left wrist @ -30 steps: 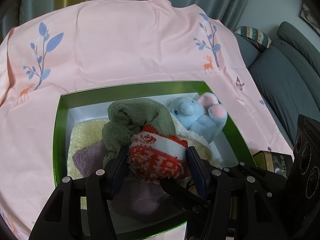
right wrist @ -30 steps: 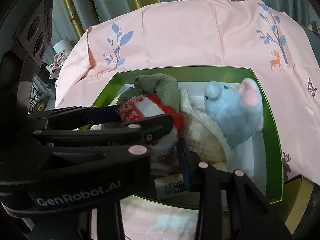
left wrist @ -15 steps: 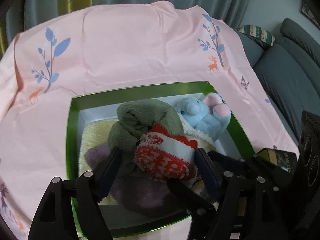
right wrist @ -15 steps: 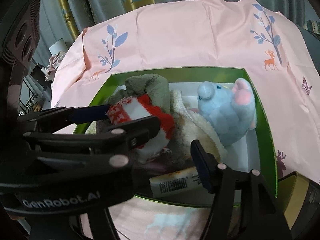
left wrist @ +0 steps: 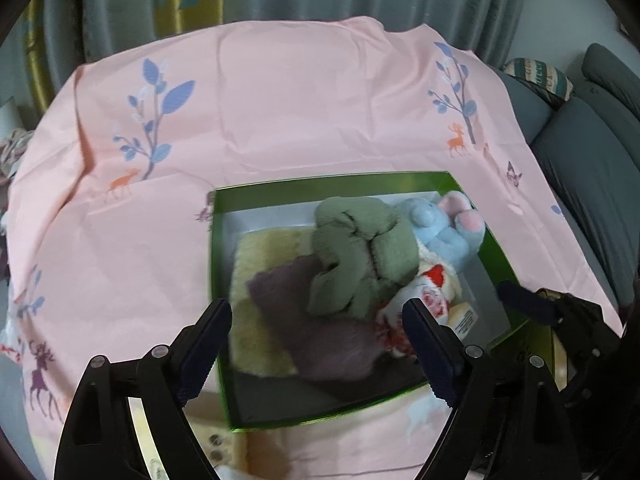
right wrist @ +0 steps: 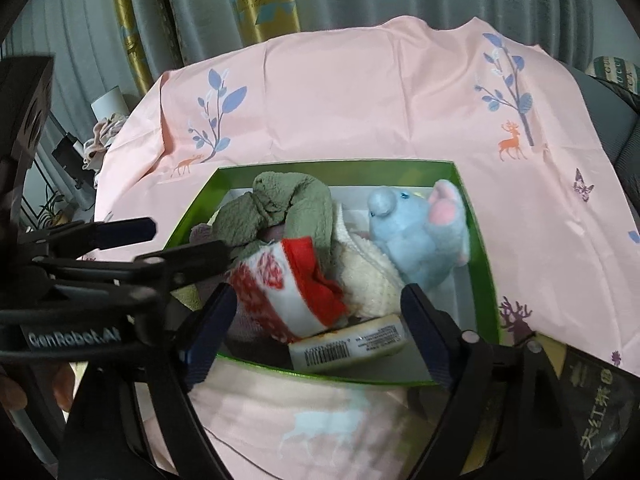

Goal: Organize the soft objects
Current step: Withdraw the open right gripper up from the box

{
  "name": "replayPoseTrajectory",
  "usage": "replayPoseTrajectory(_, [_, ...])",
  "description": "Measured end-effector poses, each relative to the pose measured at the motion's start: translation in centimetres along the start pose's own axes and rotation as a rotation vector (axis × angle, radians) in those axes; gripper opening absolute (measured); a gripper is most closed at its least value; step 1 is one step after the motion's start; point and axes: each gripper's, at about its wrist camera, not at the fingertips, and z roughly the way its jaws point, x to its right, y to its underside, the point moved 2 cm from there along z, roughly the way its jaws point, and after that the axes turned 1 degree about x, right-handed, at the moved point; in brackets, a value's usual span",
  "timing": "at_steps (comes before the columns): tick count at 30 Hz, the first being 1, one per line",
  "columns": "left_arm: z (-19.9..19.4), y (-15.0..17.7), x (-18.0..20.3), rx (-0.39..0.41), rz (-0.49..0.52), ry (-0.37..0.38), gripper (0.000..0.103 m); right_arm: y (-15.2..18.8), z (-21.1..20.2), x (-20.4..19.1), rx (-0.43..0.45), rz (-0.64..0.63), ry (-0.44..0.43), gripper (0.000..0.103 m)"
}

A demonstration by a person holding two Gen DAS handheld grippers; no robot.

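Observation:
A green box (left wrist: 218, 280) (right wrist: 486, 280) holds soft things: an olive green cloth (left wrist: 360, 252) (right wrist: 276, 208), a red and white knitted sock (right wrist: 288, 288) (left wrist: 424, 300), a blue plush elephant (left wrist: 444, 232) (right wrist: 416, 240), a cream fleece (right wrist: 368, 280), a yellow towel (left wrist: 256, 264) and a mauve cloth (left wrist: 316, 320). My left gripper (left wrist: 318, 350) is open and empty above the box's near left part; it also shows in the right wrist view (right wrist: 180, 240). My right gripper (right wrist: 320, 332) is open and empty at the box's near edge.
A cream tube with a barcode (right wrist: 348, 346) lies in the box's near corner. The pink printed tablecloth (left wrist: 280, 100) covers the table. A dark tea tin (right wrist: 592, 408) stands near right. A grey sofa (left wrist: 580, 152) is at the right, curtains behind.
My left gripper has opened, let go of the red and white sock and pulled back to the left. The sock now lies in the box. Both grippers have drawn back.

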Motion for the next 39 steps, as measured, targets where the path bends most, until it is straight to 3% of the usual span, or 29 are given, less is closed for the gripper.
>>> replayPoseTrajectory(5, [-1.4,0.7,-0.8,0.009,-0.022,-0.045,0.088,0.0,-1.3,-0.2,0.017,-0.006,0.018,0.088])
replayPoseTrajectory(8, [-2.3,1.1,-1.0,0.010,-0.028,-0.067,0.088,0.0,-2.2,-0.3,0.025,-0.008,0.037,0.096])
replayPoseTrajectory(13, [-3.7,2.0,-1.5,0.001,-0.040,-0.088,0.100,0.1,-3.7,-0.5,0.044,-0.010,0.049,0.102])
replayPoseTrajectory(18, [-5.0,3.0,-2.0,-0.012,-0.089,-0.063,0.100,0.4,-4.9,-1.0,0.048,-0.024,0.074,0.102])
replayPoseTrajectory(26, [-7.5,4.6,-2.1,-0.015,-0.133,-0.089,0.100,1.0,-6.7,-1.7,0.045,-0.029,0.078,0.102])
replayPoseTrajectory(39, [-8.6,6.1,-1.7,-0.044,-0.135,-0.117,0.100,1.7,-8.4,-2.2,0.036,-0.024,0.082,0.102])
